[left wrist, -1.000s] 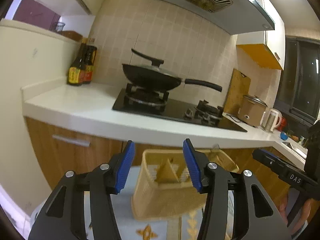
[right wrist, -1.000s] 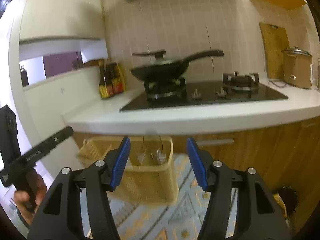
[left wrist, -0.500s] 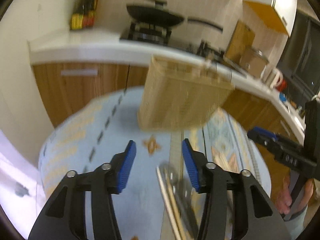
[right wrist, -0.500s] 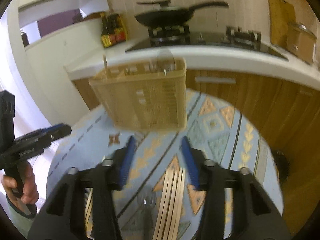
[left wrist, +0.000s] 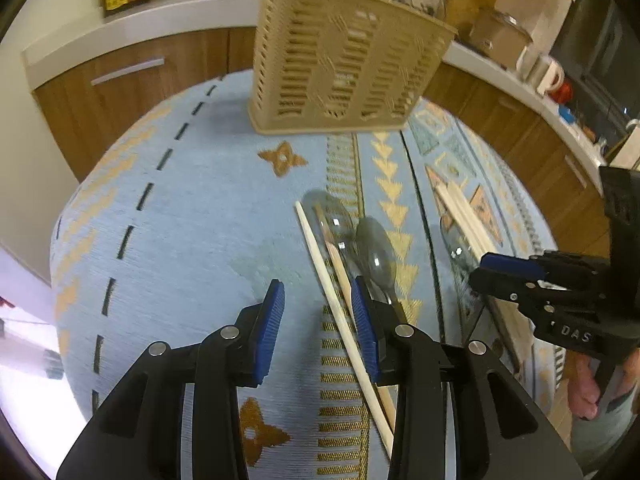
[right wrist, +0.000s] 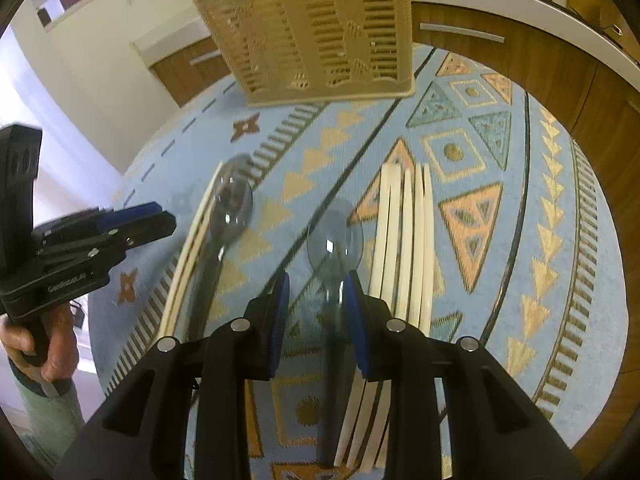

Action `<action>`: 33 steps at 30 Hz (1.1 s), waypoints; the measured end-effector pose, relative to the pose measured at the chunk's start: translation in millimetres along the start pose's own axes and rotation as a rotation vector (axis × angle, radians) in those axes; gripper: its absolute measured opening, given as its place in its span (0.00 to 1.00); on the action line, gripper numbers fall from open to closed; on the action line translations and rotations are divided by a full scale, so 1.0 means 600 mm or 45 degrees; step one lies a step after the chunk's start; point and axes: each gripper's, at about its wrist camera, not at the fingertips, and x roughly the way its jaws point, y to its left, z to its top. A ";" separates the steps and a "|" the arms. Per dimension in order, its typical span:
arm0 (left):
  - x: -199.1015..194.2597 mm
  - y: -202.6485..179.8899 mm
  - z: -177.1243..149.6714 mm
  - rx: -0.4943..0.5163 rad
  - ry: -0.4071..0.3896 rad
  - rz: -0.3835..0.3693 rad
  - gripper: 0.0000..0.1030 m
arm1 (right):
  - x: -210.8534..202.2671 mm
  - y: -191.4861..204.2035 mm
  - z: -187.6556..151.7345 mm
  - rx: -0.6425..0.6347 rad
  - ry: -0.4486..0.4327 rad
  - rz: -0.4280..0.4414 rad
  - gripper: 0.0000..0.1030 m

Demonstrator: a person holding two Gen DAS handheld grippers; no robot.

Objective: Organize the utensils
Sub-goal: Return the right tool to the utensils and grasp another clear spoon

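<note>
Reading "DAS" on the right gripper (left wrist: 508,276) above chopsticks (left wrist: 466,216).

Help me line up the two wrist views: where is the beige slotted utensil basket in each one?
Left wrist view: the basket stands top centre, at the far edge of the blue patterned cloth.
Right wrist view: the basket stands top centre, slightly left, on the same cloth's far edge.
Shared landmark: the brown four-point star printed just below the basket.

light: warm indoor, even | blur: slight motion | edges: fisheye-bent, dark vignette
</note>
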 end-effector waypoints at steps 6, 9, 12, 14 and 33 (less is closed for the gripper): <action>0.025 -0.020 0.000 0.054 0.053 0.082 0.23 | 0.012 0.004 -0.009 -0.011 0.031 -0.038 0.25; 0.029 -0.024 0.008 0.066 0.051 0.120 0.23 | 0.015 0.010 -0.004 -0.030 0.036 -0.065 0.25; 0.033 -0.033 0.010 0.111 0.054 0.171 0.21 | 0.017 0.019 0.002 -0.065 0.042 -0.081 0.24; 0.031 -0.039 0.005 0.160 0.064 0.199 0.17 | 0.017 0.025 0.000 -0.096 0.051 -0.097 0.17; 0.020 -0.013 0.003 0.129 0.106 0.234 0.29 | 0.022 0.045 0.009 -0.192 0.172 -0.136 0.14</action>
